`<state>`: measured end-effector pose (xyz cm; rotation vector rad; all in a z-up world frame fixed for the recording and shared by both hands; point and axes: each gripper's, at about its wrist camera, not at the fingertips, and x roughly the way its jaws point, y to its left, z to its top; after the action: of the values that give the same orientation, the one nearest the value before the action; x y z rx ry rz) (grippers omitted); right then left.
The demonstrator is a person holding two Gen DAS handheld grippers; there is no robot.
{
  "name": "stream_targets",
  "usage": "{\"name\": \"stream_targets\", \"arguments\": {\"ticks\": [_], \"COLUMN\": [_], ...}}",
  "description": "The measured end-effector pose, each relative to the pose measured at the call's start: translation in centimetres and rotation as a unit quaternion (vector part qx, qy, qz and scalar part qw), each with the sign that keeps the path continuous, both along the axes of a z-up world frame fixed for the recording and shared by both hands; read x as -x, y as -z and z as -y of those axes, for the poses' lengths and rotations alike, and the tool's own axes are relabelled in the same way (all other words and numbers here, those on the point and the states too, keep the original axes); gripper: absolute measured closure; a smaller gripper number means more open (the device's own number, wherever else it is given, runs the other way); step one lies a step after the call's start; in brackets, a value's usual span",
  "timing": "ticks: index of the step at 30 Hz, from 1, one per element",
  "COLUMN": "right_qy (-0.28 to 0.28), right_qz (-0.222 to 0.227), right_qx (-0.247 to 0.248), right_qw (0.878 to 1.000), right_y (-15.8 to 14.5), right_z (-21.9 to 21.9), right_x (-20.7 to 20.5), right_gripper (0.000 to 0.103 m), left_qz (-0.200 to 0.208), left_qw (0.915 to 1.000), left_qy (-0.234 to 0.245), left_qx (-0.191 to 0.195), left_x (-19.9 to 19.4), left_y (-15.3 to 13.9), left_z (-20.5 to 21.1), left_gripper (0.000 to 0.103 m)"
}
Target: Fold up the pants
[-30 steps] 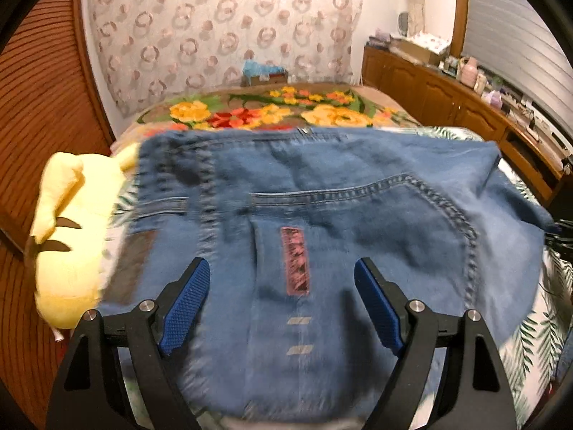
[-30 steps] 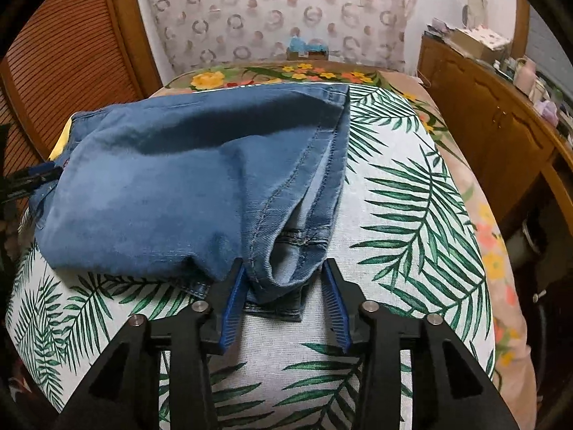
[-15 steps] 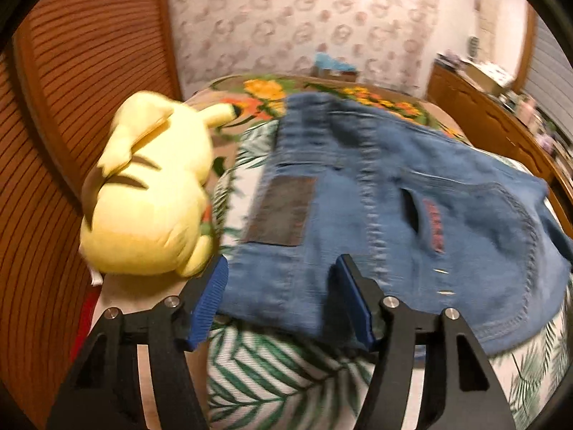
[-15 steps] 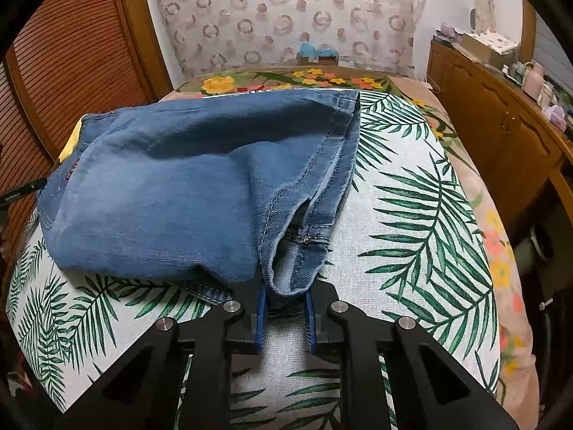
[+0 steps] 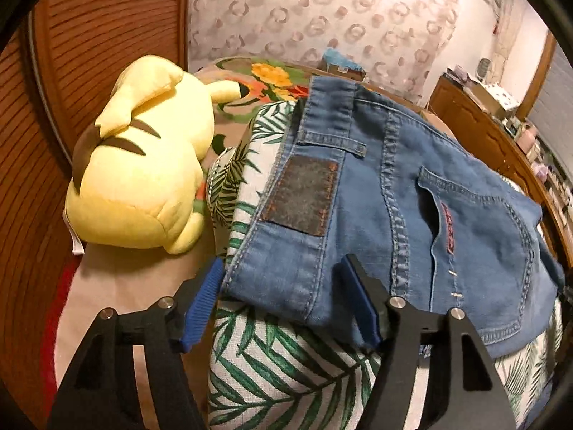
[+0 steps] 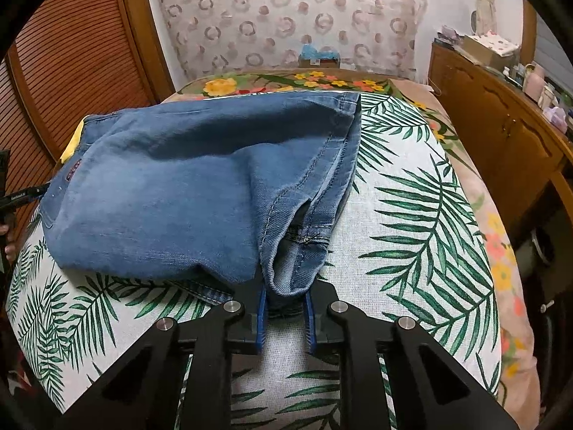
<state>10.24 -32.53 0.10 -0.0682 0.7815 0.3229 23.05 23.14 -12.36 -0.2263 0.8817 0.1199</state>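
Blue jeans [image 5: 412, 215] lie folded across a bed covered with a palm-leaf print cloth [image 5: 286, 369]. In the left wrist view the waistband end faces the camera: a dark leather patch [image 5: 301, 195], a belt loop and a back pocket [image 5: 480, 247] with red stitching all face up. The waistband corner hangs just over the cloth's near left edge.

Left gripper [image 5: 283, 301]: jaws spread wide, blue pads on either side of the waistband corner. The right pad overlaps the denim; whether the left pad touches cannot be told. Nothing is pinched.

A yellow plush toy [image 5: 143, 165] sits at the bed's left edge, just beside the jeans, against a louvred wooden door [image 5: 89, 36].

Right gripper [image 6: 284, 311]: jaws drawn close, pinching a bunched fold of denim at the near edge of the jeans [image 6: 186, 186], by an open leg hem with pale inside showing. In this view the jeans cover the left half of the cloth [image 6: 412, 236]; the right half is bare print.

A flowered bedspread [image 6: 311, 82] shows at the far edge, a wooden cabinet [image 6: 501, 136] along the right side.
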Motion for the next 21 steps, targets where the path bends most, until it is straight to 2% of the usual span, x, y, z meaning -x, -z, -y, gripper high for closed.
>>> {"name": "stream_targets", "arguments": {"ticks": [1, 2, 5, 8, 12, 16, 21], "right_qy": [-0.001, -0.002, -0.003, 0.000, -0.002, -0.006, -0.006], "right_qz": [0.002, 0.003, 0.012, 0.020, 0.036, 0.043, 0.046], "right_qx": [-0.001, -0.004, -0.013, -0.021, -0.025, -0.024, -0.024], "right_qw": [1.000, 1.000, 1.000, 1.000, 0.999, 0.999, 0.999], "right_y": [0.0, -0.1, -0.4, -0.7, -1.3, -1.3, -0.9], "right_z": [0.0, 0.1, 0.3, 0.5, 0.6, 0.3, 0.4], "right_x": [0.0, 0.0, 0.1, 0.0, 0.2, 0.3, 0.4], "right_gripper": [0.087, 0.087, 0.088, 0.089, 0.089, 0.089, 0.089], "left_qz": [0.003, 0.009, 0.024, 0.034, 0.052, 0.045, 0.056], "left_qw": [0.9999, 0.9998, 0.9995, 0.9990, 0.9977, 0.9975, 0.9967], "left_qy": [0.001, 0.001, 0.000, 0.005, 0.006, 0.010, 0.011], "left_qx": [-0.010, -0.020, -0.022, -0.029, -0.043, -0.053, -0.057], "left_x": [0.1, 0.3, 0.8, 1.2, 1.8, 1.7, 2.1], "left_y": [-0.1, -0.3, -1.0, -1.4, -2.4, -2.8, -3.2], "left_z": [0.3, 0.5, 0.4, 0.5, 1.0, 1.4, 1.5], "left_gripper": [0.040, 0.049, 0.066, 0.073, 0.075, 0.075, 0.075]}}
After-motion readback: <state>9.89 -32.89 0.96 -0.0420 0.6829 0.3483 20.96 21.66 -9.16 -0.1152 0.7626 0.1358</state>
